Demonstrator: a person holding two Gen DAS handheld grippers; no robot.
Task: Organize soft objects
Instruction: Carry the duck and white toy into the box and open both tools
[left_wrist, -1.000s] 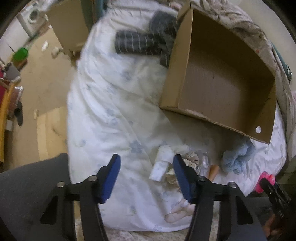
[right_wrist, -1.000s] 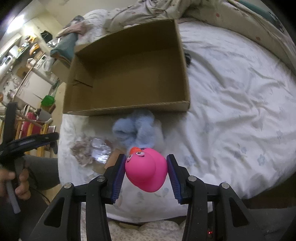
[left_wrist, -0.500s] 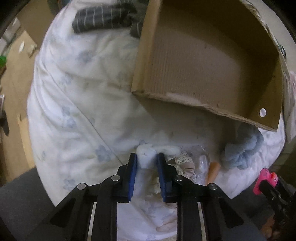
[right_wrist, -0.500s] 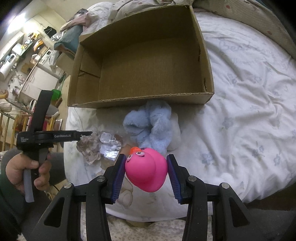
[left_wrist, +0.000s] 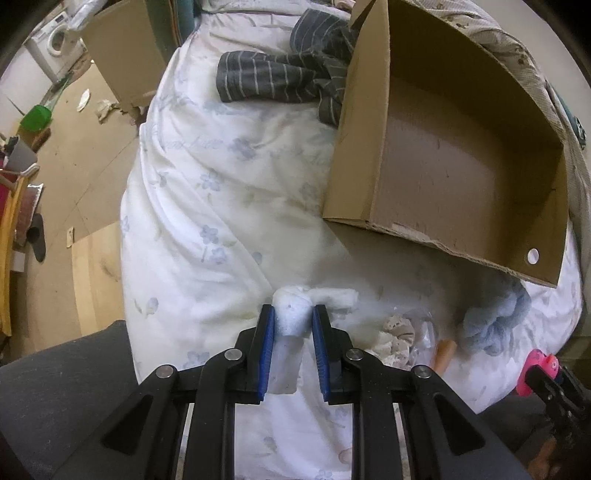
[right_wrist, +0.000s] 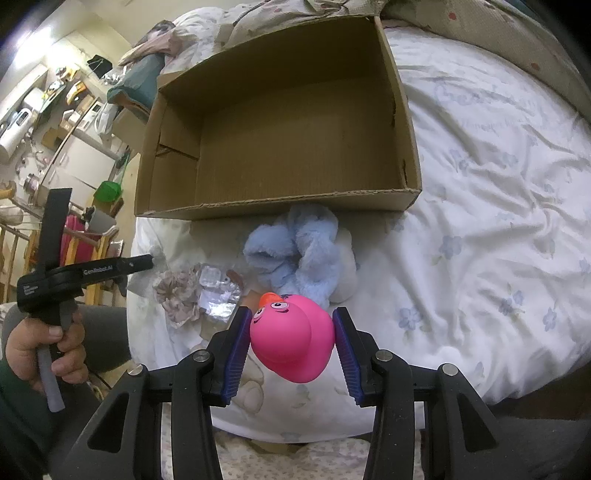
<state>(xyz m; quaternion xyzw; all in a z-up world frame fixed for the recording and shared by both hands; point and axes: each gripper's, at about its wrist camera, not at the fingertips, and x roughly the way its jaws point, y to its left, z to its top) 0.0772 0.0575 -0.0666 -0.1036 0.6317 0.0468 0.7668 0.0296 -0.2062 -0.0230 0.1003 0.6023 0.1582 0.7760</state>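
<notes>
My left gripper (left_wrist: 293, 321) is shut on a rolled white cloth (left_wrist: 295, 301), whose loose end trails right over the bed. My right gripper (right_wrist: 292, 317) is shut on a pink rubber duck (right_wrist: 291, 339), held above the bed's near edge. The open cardboard box (right_wrist: 277, 208) lies on the duvet beyond both grippers, with nothing inside. In front of it lie a fluffy blue plush (right_wrist: 295, 251), a pale scrunchie (right_wrist: 177, 291) and a clear plastic packet (right_wrist: 218, 291). The right wrist view shows a hand holding the left gripper (right_wrist: 147, 260) at the left.
A dark striped garment (left_wrist: 280, 81) lies on the white flowered duvet (left_wrist: 221, 206) beside the box's far left wall. Left of the bed is bare floor with a second cardboard box (left_wrist: 125, 59) and a green container (left_wrist: 35, 118). A patterned blanket (right_wrist: 480, 48) borders the bed's far side.
The left jaws went from open above the white cloth to shut on it, and the gripper has drawn back with the cloth. The right gripper has kept the duck and edged slightly toward the box.
</notes>
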